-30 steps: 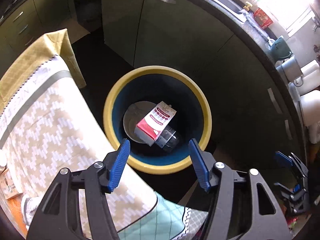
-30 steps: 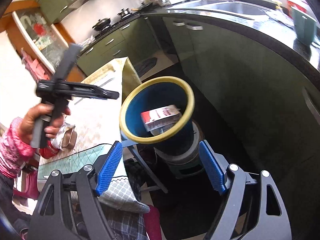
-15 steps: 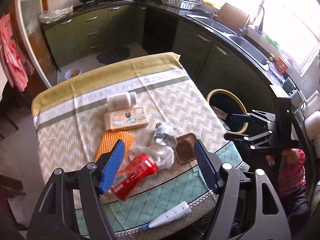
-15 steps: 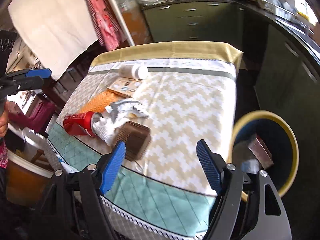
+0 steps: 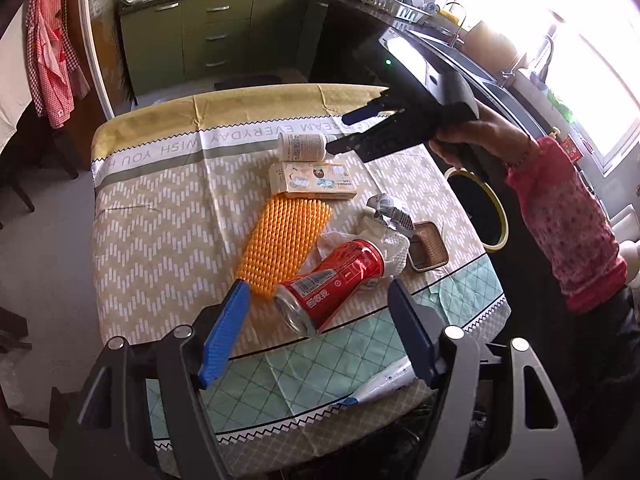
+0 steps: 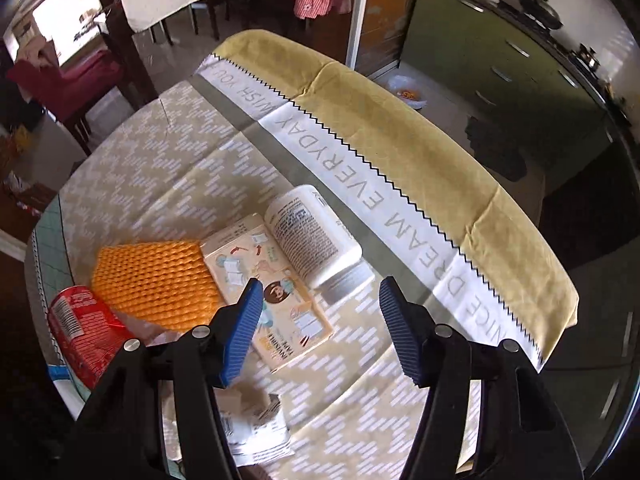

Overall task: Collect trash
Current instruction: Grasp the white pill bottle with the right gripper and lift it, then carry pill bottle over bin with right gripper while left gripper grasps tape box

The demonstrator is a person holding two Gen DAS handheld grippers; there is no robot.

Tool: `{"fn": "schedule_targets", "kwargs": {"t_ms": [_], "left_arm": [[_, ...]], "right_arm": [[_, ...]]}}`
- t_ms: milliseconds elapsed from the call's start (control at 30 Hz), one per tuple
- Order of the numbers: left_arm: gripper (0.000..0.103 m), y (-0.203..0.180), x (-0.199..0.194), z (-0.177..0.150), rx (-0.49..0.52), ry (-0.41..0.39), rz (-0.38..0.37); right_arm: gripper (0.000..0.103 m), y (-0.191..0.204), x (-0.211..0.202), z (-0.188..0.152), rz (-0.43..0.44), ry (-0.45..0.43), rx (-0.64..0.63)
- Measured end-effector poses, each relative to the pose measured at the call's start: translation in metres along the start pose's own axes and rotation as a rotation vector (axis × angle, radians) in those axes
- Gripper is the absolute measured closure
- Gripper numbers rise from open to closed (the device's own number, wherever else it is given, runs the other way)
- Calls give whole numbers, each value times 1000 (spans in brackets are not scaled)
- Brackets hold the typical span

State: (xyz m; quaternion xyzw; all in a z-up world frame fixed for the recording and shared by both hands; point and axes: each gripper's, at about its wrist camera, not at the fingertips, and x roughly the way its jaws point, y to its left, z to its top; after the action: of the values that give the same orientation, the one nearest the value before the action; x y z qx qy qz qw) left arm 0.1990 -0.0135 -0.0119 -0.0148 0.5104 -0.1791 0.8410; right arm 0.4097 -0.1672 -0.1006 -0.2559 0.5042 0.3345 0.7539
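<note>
Right wrist view: right gripper hangs wide open near the white bottle; left gripper, also wide, should straddle the red can squarely.

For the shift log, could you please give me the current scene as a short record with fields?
setting: kitchen table with a patterned tablecloth
left gripper: jaws open, empty, above the lying red drink can
right gripper: jaws open, empty, above the white plastic bottle lying on its side
other trash on table: cream cardboard box, orange ridged mat, crumpled white wrapper, small brown tray
bin: yellow-rimmed bin beside the table
</note>
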Motion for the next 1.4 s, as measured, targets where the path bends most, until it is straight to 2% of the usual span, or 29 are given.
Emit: {"fn": "schedule_targets", "kwargs": {"t_ms": [133, 300, 400, 467, 633, 733, 867, 967, 1067, 1167, 1267, 1400], "left_arm": [[35, 14, 7, -4, -19, 20, -19], [35, 26, 18, -2, -34, 39, -36], [35, 30, 25, -1, -44, 55, -44], [35, 32, 29, -1, -50, 62, -45], [35, 27, 34, 5, -41, 69, -41], [35, 16, 34, 11, -19, 63, -43], [35, -9, 38, 24, 38, 65, -53], [35, -29, 48, 40, 111, 68, -62], [30, -46, 63, 62, 216, 59, -73], [27, -60, 88, 84, 406, 69, -84], [27, -66, 116, 102, 584, 84, -58], [27, -72, 159, 113, 852, 173, -19]], "right_arm": [[42, 3, 23, 22, 41, 77, -75], [42, 2, 54, 38, 40, 167, -129], [47, -3, 71, 42, 46, 199, -126], [50, -9, 75, 44, 80, 178, -86], [53, -24, 72, 36, 88, 119, 13], [53, -40, 50, 19, 94, 63, 100], [54, -59, -3, -23, 79, -24, 217], [54, -74, -48, -67, 47, -74, 294], [54, -86, -87, -121, 20, -96, 359], [54, -99, -116, -176, -15, -101, 419], [53, -110, -133, -225, -39, -101, 488], [53, -117, -137, -273, -40, -95, 562]]}}
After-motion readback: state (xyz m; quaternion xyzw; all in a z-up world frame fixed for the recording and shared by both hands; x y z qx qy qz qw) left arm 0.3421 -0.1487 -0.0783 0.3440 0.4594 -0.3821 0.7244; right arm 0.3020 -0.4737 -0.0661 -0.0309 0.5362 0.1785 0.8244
